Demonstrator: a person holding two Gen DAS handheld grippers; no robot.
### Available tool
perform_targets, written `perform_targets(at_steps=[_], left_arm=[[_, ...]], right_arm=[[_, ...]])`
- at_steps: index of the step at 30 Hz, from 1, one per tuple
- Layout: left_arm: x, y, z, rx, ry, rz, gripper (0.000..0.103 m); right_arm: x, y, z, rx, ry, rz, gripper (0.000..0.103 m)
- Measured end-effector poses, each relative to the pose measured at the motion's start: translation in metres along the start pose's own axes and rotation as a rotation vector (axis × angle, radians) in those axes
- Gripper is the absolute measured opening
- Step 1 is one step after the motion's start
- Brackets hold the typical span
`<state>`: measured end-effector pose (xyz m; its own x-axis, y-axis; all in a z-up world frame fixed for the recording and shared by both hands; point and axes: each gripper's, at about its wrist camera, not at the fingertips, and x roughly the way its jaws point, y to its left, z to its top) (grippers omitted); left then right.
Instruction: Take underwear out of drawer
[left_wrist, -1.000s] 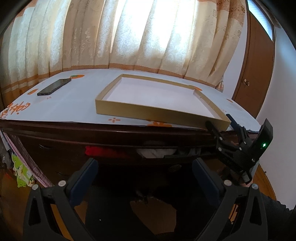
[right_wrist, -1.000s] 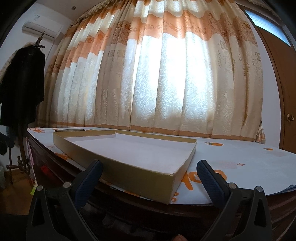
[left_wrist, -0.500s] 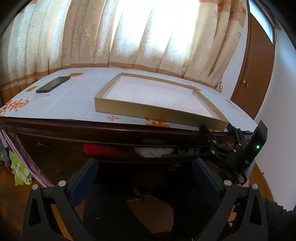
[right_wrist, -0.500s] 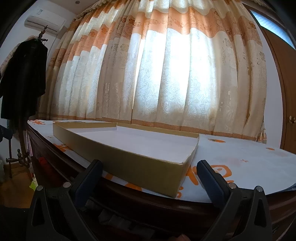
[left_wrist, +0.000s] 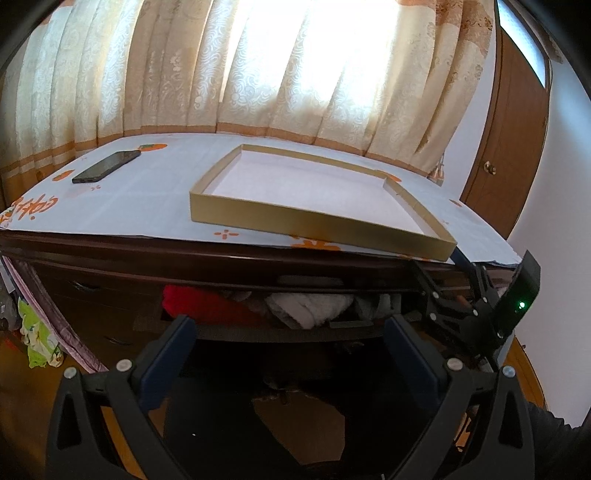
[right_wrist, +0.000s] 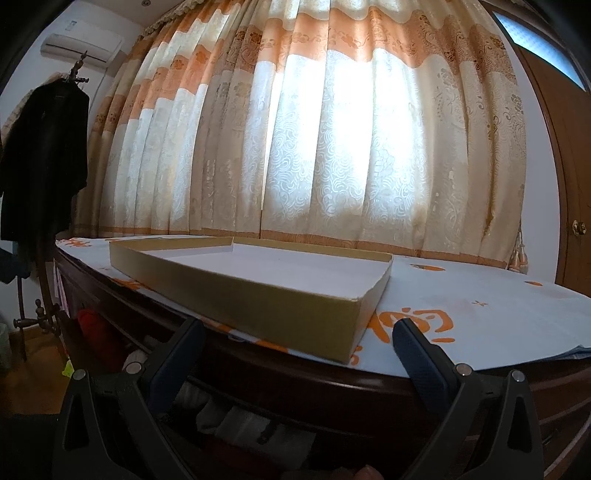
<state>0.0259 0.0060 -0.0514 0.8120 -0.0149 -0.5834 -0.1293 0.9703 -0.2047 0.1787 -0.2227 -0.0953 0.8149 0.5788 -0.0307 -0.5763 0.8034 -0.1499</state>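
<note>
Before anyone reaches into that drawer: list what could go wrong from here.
1. The drawer is open only a narrow gap under the dresser top, so a gripper could jam or scrape.
2. The red garment and white garment lie packed together; one may drag the other out.
3. The cardboard tray overhangs the edge above the right gripper, which might knock it.

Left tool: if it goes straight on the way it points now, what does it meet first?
Probably the open drawer: the left tool points at its front edge, with white folded cloth and a red garment just behind. Depth is unclear.
</note>
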Motion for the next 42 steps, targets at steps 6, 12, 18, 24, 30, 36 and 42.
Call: perform_targets(at_steps=[6, 12, 18, 24, 30, 36, 42], left_arm=[[0.000, 0.001, 0.000, -0.003, 0.001, -0.003, 0.103], [0.000, 0.002, 0.000, -0.005, 0.003, -0.003, 0.103], [0.001, 0.002, -0.001, -0.005, 0.003, -0.004, 0.103], [0.001, 0.001, -0.001, -0.005, 0.002, -0.005, 0.103], [0.000, 0.001, -0.002, -0.009, -0.003, -0.007, 0.103], [0.000, 0.001, -0.001, -0.009, 0.000, -0.009, 0.103], [-0.001, -0.001, -0.002, -0.007, 0.006, -0.012, 0.103]], right_arm=[[-0.009, -0.001, -0.001, 0.032, 0.006, -0.006, 0.102], [-0.019, -0.003, -0.003, 0.059, 0.012, -0.018, 0.102], [-0.029, 0.000, -0.005, 0.056, 0.019, -0.018, 0.102], [-0.037, 0.002, -0.007, 0.066, 0.034, -0.016, 0.102], [-0.047, 0.008, -0.010, 0.054, 0.037, -0.011, 0.102], [-0.056, 0.010, -0.011, 0.060, 0.046, -0.001, 0.102], [-0.061, 0.012, -0.010, 0.066, 0.061, 0.011, 0.102]])
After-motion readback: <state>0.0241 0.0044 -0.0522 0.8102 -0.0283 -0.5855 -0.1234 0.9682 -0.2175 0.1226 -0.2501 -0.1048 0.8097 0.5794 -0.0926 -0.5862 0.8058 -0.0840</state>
